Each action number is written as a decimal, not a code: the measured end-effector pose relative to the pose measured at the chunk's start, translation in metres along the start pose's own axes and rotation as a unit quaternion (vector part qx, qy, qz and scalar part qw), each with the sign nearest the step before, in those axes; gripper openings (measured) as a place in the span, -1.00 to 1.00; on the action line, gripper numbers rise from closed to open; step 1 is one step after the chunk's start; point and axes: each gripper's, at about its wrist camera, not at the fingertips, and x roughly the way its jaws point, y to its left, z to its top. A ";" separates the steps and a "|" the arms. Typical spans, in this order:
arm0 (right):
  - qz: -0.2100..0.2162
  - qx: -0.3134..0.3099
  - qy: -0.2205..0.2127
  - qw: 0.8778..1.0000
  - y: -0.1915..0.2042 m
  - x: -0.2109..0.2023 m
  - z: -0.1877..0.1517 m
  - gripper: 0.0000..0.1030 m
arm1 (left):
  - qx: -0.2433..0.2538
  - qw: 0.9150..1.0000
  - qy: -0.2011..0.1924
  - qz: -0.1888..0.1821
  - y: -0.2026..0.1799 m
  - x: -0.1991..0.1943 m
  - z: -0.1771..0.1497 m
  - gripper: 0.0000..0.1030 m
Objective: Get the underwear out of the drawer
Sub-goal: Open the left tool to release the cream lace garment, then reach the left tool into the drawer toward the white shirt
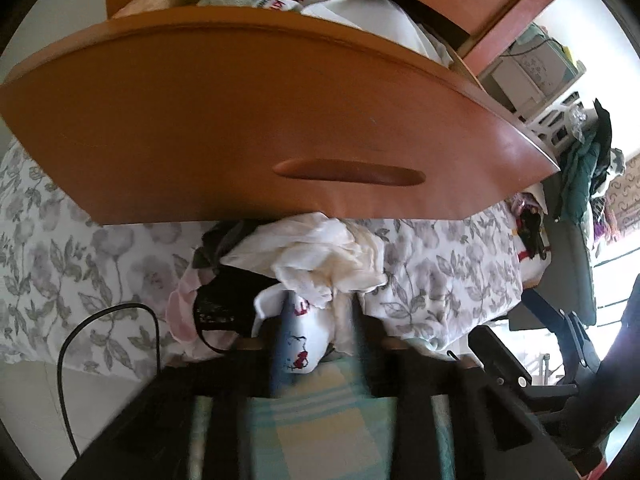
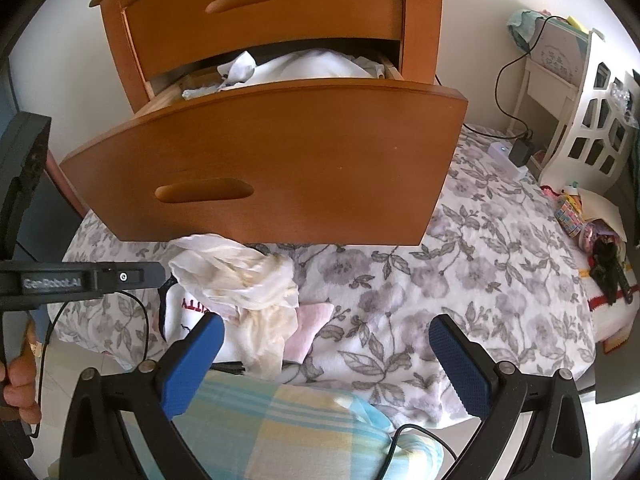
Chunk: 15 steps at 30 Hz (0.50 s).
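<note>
Counting two drawers (image 2: 264, 160), one open

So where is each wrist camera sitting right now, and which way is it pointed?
Left wrist: low by the bed edge, aimed down over the clothes pile toward the open drawer; its own blurred fingers show, a white printed garment between them.
Right wrist: further back, facing the nightstand; its open right gripper shows, plus the left gripper's body and a hand.
Shared: drawer, pile, floral bedspread.

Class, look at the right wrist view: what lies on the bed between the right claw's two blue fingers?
In the right wrist view, only bare floral bedspread lies between the right claw fingers; the pile of underwear sits left of that gap.
</note>
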 end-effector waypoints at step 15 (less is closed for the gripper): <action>0.003 0.001 -0.003 1.000 0.001 -0.002 0.000 1.00 | -0.006 0.999 -0.046 0.023 0.002 -0.034 0.005 0.66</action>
